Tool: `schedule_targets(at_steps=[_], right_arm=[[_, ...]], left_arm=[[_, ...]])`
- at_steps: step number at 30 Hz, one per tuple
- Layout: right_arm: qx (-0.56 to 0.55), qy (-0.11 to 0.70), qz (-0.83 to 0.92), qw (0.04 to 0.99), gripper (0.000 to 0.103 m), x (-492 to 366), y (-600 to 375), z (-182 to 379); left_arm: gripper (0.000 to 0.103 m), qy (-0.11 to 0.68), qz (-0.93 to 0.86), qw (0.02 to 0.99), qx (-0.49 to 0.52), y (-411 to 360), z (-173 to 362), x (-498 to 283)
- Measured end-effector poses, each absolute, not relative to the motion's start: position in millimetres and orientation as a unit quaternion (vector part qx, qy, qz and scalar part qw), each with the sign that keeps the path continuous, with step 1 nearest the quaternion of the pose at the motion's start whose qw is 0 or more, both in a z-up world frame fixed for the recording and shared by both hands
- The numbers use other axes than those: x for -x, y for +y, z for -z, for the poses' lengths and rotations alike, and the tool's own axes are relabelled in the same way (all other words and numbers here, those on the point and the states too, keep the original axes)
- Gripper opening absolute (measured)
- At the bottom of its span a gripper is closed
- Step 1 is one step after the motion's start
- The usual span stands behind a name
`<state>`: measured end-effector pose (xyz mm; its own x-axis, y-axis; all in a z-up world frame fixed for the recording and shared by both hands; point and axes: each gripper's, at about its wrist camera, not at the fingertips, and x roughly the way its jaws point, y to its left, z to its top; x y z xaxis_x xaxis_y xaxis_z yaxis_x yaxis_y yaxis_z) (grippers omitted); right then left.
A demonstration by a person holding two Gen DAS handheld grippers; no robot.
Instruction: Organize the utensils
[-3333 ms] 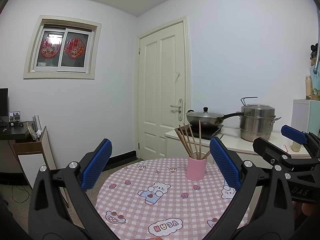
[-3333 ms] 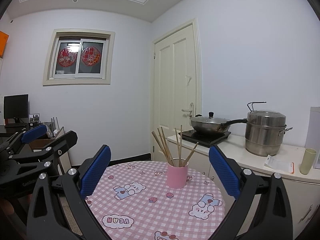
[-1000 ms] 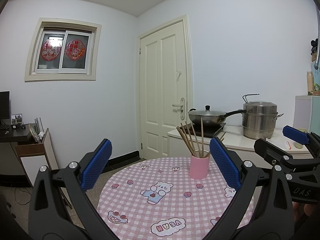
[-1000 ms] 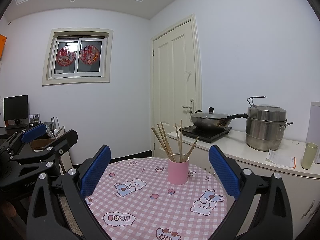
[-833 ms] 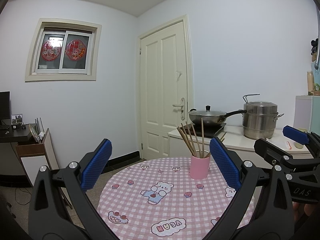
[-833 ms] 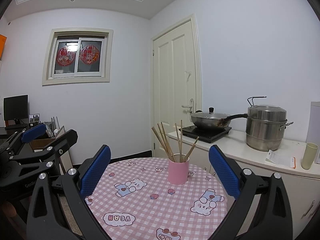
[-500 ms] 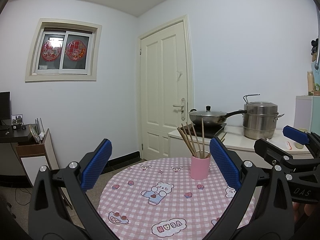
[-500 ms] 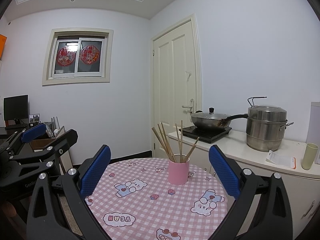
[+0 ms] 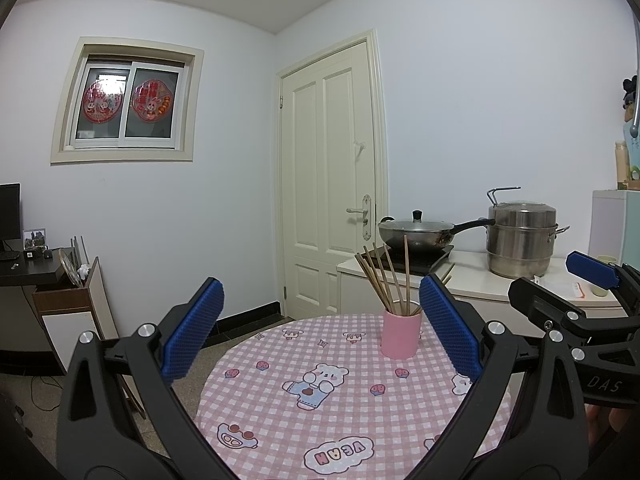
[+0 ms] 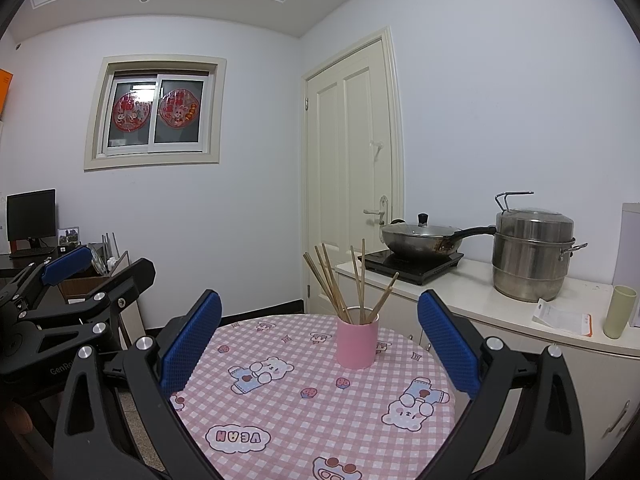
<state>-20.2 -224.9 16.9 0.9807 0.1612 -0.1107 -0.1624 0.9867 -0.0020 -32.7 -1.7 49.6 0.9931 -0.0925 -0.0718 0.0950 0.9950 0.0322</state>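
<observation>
Both the left gripper and right gripper hover spread wide and empty above the round bench, where wooden chopsticks stand upright in a pink cup.

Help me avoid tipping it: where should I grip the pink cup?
Grip the pink cup low on its round wall, from the near side, jaws level; the chopsticks fan out above its rim, blocking a top approach. The right gripper is likely nearest.
</observation>
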Motion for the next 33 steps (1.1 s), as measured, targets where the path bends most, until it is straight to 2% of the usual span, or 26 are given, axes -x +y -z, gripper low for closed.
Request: schedule_targets(at_steps=[33], right_arm=[[-0.004, 0.076, -0.079, 0.994, 0.095, 4.2, -224.4, -5.4]], left_arm=[[0.096, 0.052, 0.051, 0.997, -0.024, 1.0, -34.5, 9.9]])
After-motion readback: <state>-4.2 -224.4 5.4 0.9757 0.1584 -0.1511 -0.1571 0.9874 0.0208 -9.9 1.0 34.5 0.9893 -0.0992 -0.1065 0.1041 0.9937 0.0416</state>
